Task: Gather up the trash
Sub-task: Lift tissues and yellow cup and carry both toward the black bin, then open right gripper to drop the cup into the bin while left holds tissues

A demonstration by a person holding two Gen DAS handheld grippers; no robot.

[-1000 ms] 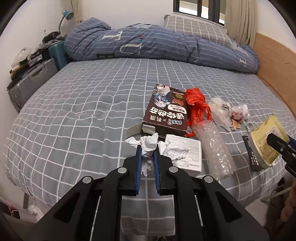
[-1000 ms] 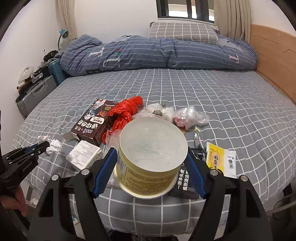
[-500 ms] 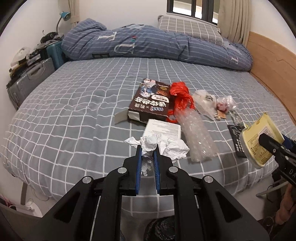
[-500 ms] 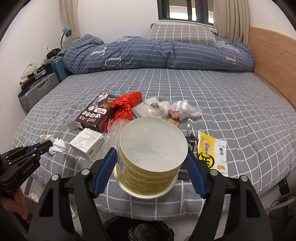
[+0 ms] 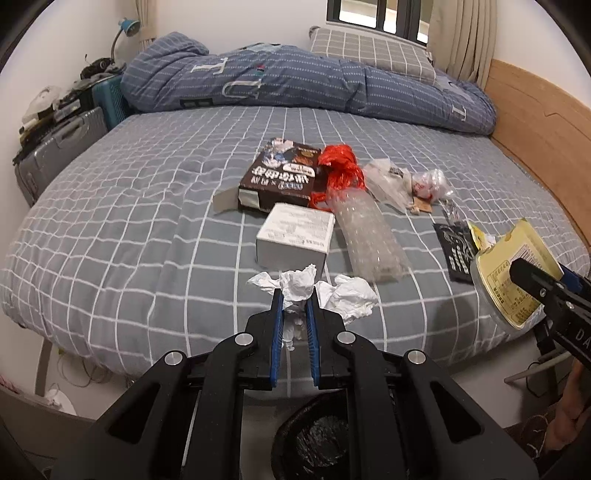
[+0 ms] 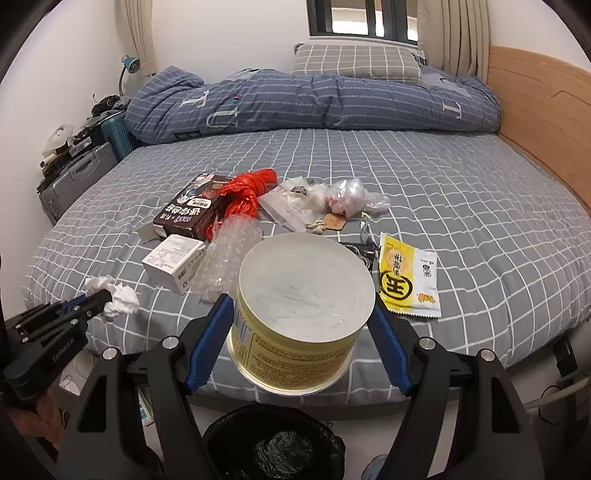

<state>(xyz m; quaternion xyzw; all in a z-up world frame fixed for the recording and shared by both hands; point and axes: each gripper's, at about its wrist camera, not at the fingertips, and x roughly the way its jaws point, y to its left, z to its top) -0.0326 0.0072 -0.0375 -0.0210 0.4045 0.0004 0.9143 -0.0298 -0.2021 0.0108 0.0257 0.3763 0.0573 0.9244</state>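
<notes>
A checked grey bed (image 6: 461, 206) (wooden headboard (image 6: 543, 110)) under a curtained window (image 6: 362, 16).

White crumpled tissue (image 5: 297, 286), yellow tub (image 6: 299, 314), red plastic bag (image 5: 338, 166), grey white-checked bedsheet (image 5: 147, 206)

Paper, plastic and cloth on a checked bed

Crumpled matt white tissue paper (image 5: 295, 286); glossy yellow plastic tub (image 6: 301, 317) with frosted lid; soft grey checked cloth bedsheet (image 6: 461, 206); clear bubble-wrap plastic (image 5: 369, 240); smooth wooden headboard (image 6: 539, 110); shiny black bin liner (image 6: 275, 450).
</notes>
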